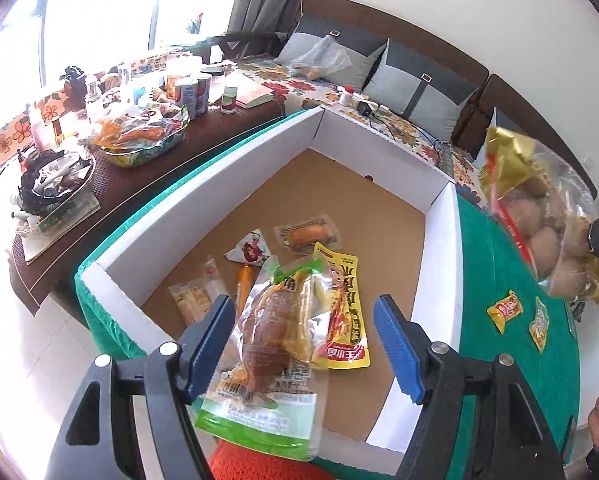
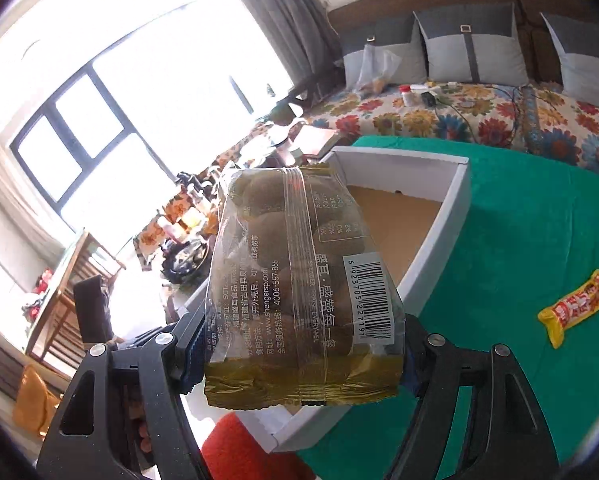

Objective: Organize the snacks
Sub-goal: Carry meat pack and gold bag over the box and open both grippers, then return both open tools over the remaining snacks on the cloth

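Observation:
A white-walled cardboard box (image 1: 187,216) sits on the green cloth (image 1: 499,280) and holds several snack packets. My left gripper (image 1: 305,344) is open above the box's near side. A clear packet with a brown chicken leg and green label (image 1: 271,344) lies between its fingers, touching the left pad (image 1: 211,344). A yellow spicy-snack pouch (image 1: 345,312) lies beside it. My right gripper (image 2: 299,364) is shut on a gold-trimmed clear bag of brown round snacks (image 2: 299,280), held over the box (image 2: 455,216). That bag also shows in the left wrist view (image 1: 539,208).
Two small yellow packets (image 1: 504,310) lie on the green cloth right of the box; one shows in the right wrist view (image 2: 577,308). A cluttered brown table (image 1: 147,168) with bowls, cans and bottles stands behind. A floral sofa (image 2: 459,116) with grey cushions is beyond.

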The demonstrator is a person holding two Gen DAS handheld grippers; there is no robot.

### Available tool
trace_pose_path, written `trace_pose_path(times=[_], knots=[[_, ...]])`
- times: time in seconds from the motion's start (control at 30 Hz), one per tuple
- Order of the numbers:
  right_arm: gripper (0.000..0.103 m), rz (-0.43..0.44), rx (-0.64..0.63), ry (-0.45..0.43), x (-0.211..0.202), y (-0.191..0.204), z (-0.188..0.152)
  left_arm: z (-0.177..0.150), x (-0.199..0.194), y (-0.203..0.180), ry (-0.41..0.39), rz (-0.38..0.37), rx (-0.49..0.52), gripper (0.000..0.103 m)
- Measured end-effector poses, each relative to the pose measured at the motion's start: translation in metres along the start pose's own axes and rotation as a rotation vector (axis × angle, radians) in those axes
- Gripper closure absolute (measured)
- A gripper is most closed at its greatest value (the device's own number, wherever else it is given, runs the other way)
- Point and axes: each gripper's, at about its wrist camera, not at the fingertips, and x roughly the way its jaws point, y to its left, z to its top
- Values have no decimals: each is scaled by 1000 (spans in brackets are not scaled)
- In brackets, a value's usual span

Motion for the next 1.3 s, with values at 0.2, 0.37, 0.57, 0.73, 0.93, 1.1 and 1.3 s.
trace_pose_path(times=[0.2,0.37,0.57,0.73,0.93,1.1,1.3], knots=[[25,-25,18,29,13,-20,-9,-21,-3,19,-6,20,-33,23],[25,-283,-35,39,-20,-95,-50,-33,-3,-30,19,-52,35,22],[25,-659,19,119,-79,-230,-151,-58,1,-148,48,-185,273,6],[25,-893,167,64,-162,-312,-211,-110,42,-246,144,-264,481,4],[25,-990,288,-23,-210,-349,-236,-170,109,-331,286,-263,651,4],[25,-1005,310,-40,-214,-368,-243,-184,147,-362,301,-218,665,4],[25,-990,314,-74,-218,-374,-251,-186,169,-363,273,-186,609,4]])
